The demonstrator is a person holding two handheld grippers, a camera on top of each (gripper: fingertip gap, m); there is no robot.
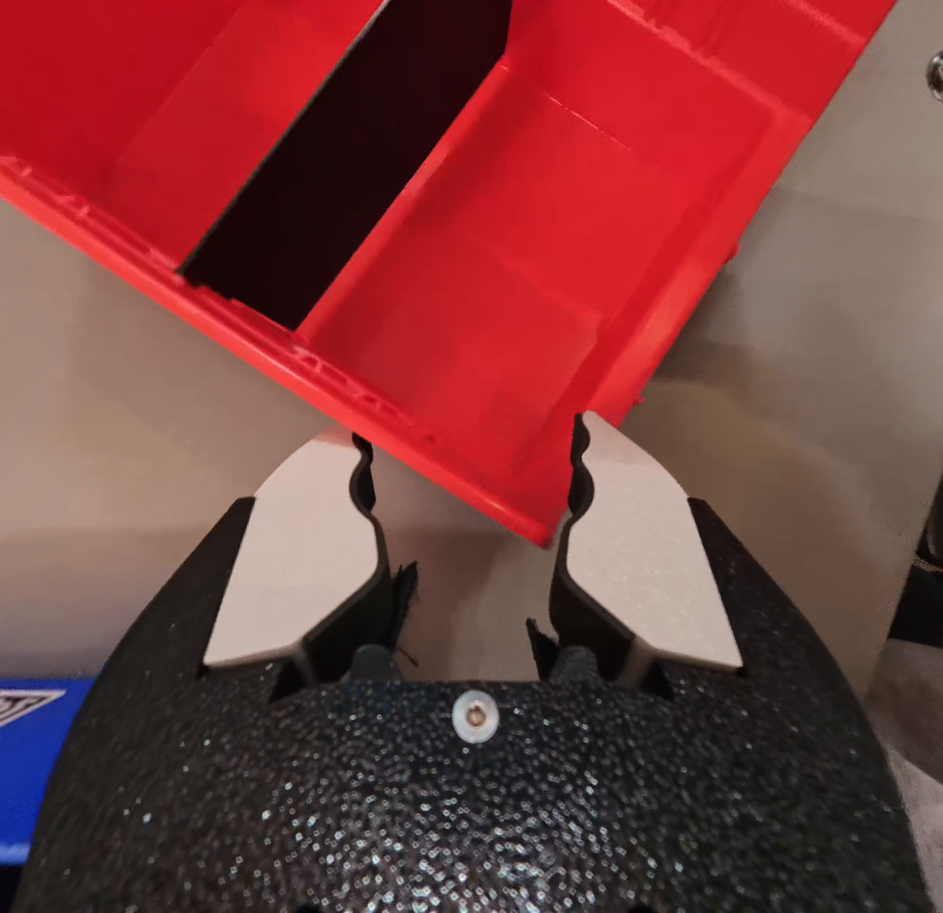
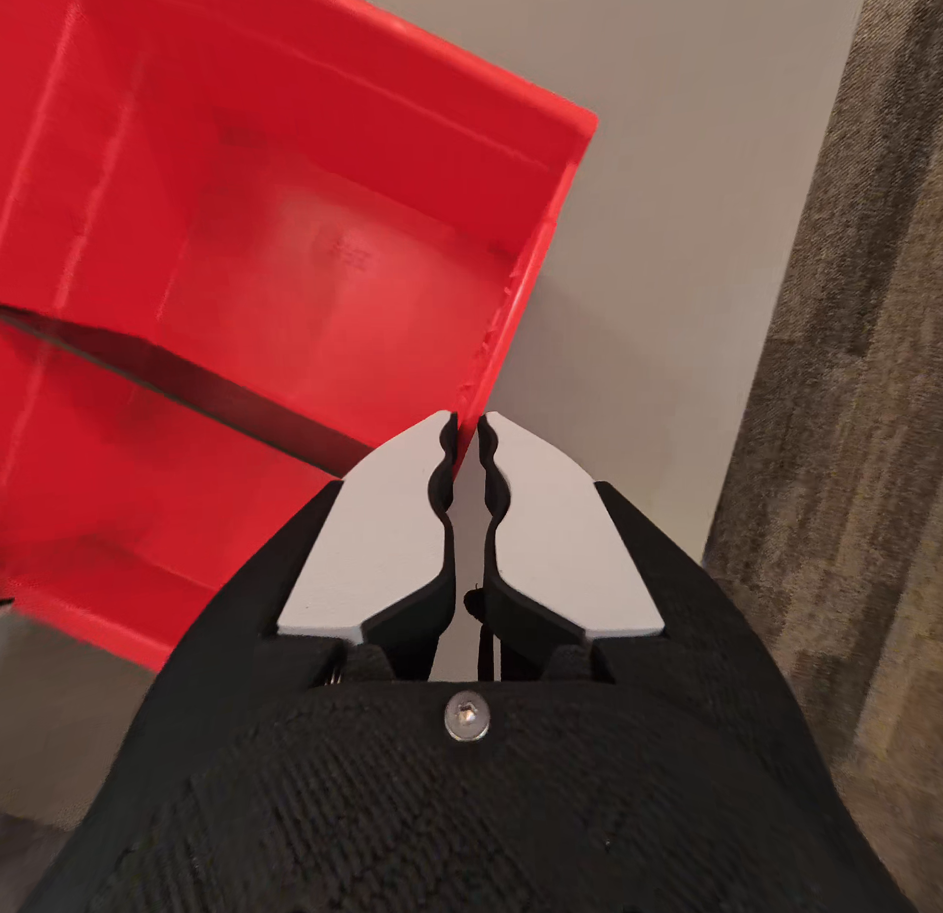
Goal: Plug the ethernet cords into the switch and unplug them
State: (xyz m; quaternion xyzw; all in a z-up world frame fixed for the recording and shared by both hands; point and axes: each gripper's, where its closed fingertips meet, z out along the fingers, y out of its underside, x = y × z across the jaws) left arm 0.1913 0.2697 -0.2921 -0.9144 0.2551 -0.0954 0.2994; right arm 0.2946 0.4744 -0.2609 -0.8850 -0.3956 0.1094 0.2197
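Note:
A red plastic bin [image 1: 510, 276] with a black divider [image 1: 357, 148] lies on the pale table [image 1: 102, 429]. No ethernet cord or switch shows in either view. My left gripper [image 1: 469, 429] is open wide. The bin's near corner [image 1: 541, 531] sits between its fingers and the pads do not press on it. In the right wrist view the bin [image 2: 306, 225] fills the upper left, with its divider [image 2: 204, 378] running across it. My right gripper [image 2: 465, 421] is shut on the bin's thin side wall [image 2: 510, 301], one pad inside and one outside.
A blue object [image 1: 30, 735] lies at the lower left in the left wrist view. The table's right edge [image 2: 796, 225] drops to grey carpet [image 2: 842, 378]. A small metal fitting [image 1: 936, 77] sits at the far right. One gripper's finger ends stand about 25 cm off the other's.

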